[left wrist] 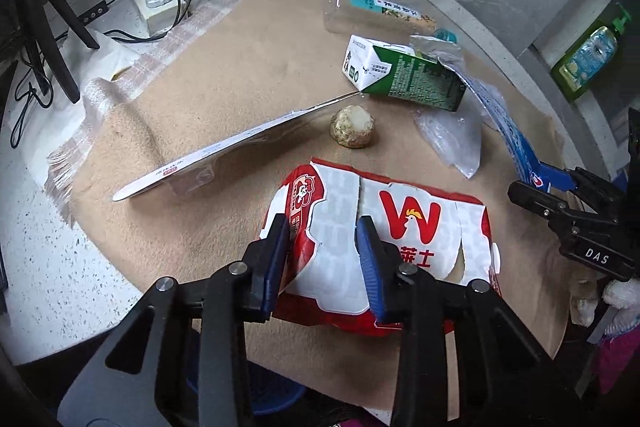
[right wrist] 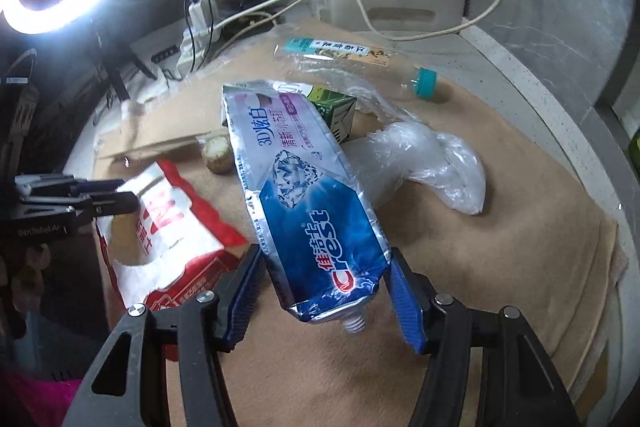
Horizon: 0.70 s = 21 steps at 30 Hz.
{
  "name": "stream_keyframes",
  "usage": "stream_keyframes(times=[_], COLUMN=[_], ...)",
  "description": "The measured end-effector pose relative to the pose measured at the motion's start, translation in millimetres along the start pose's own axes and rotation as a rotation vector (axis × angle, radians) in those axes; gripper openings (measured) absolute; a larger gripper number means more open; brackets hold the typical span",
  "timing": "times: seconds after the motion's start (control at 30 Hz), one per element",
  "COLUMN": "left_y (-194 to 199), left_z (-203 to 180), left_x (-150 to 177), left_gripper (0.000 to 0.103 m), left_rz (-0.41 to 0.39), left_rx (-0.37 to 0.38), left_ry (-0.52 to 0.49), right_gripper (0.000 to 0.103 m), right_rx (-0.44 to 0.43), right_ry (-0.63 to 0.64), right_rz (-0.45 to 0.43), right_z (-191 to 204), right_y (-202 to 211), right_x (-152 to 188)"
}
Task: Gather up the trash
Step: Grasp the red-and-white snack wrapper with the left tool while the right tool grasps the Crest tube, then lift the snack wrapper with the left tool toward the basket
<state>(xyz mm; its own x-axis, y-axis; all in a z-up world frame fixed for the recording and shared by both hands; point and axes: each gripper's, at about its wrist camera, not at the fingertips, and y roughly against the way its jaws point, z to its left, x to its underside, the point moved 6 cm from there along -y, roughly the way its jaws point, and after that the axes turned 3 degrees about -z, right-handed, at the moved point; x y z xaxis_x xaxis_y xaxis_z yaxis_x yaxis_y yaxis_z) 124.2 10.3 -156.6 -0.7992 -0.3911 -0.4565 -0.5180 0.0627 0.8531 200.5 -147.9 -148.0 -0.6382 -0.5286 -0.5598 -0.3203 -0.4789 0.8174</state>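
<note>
Left gripper (left wrist: pixel 323 259) pinching red-white box (left wrist: pixel 400 247) at cloth's (left wrist: pixel 224 75) near edge; right gripper (right wrist: pixel 326 297) pinching toothpaste tube (right wrist: pixel 304 187).

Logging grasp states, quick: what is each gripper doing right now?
Left gripper: shut on the red-and-white food box.
Right gripper: jaws around the Crest toothpaste tube; cannot tell whether they grip it.

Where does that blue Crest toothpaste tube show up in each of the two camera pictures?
Left wrist view: toothpaste tube at the far right edge, seen edge-on, running into the right gripper.
Right wrist view: toothpaste tube fills the centre, between the gripper's fingers.
Shared landmark: the green carton behind it.
</note>
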Motion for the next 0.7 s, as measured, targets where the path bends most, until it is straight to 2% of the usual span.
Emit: stream_keyframes(times=[0.23,0.4,0.6,0.67,0.7], left_y=[18.6,31.8,37.5,41.0,43.1], left_z=[1.8,3.1,7.2,8.6,9.6], left_x=[6.6,6.9,12.9,14.8,15.8], left_gripper=[0.033,0.032,0.031,0.030,0.029], left_rz=[-0.019,-0.045,-0.040,-0.043,-0.043], left_rx=[0.018,0.015,0.033,0.036,0.038], left_ry=[-0.022,-0.050,-0.057,-0.063,-0.063], right_gripper=[0.062,0.061,0.061,0.060,0.055], right_rx=[-0.018,0.015,0.033,0.036,0.041], right_ry=[-0.108,-0.130,-0.167,-0.168,-0.163], right_rz=[-0.041,-0.070,-0.084,-0.101,-0.108], right_z=[-0.5,0.7,3.1,6.4,8.5], right_y=[15.9,29.7,38.2,45.7,49.9], right_x=[10.4,14.2,22.0,22.2,21.9])
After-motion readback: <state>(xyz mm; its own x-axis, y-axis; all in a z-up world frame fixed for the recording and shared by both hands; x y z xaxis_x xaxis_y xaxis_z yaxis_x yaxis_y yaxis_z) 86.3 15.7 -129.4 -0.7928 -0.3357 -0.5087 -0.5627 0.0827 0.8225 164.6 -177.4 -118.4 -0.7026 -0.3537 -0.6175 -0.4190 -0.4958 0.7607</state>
